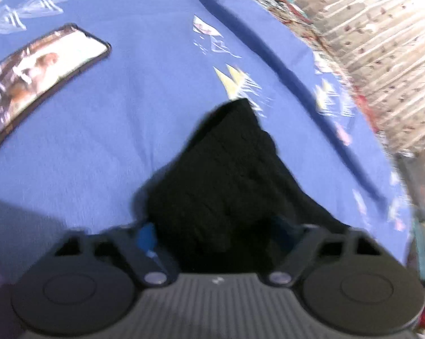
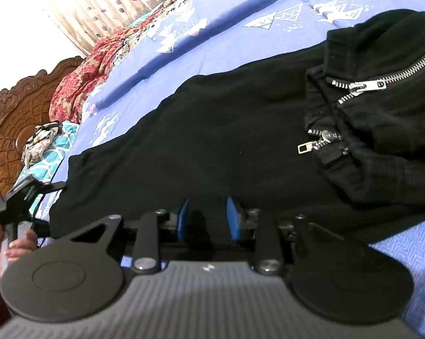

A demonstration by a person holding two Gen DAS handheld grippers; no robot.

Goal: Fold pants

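left wrist view: your left hand-held gripper (image 1: 212, 234) has black pants (image 1: 226, 175) cloth between its fingers, lying on the blue bed (image 1: 105, 147) beside a phone (image 1: 40, 82). right wrist view: your right hand-held gripper (image 2: 209, 220) stands narrow over the pants (image 2: 212, 130); whether it grips them, you cannot tell.

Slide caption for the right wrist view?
Right gripper pinching black pants lying on a blue bedspread, zippers visible.

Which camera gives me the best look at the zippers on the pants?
The right wrist view. Two silver zippers show sharply there on the bunched end of the black pants, right of the right tool. The left wrist view shows only a blurred black fold of them between its fingers, no zipper.
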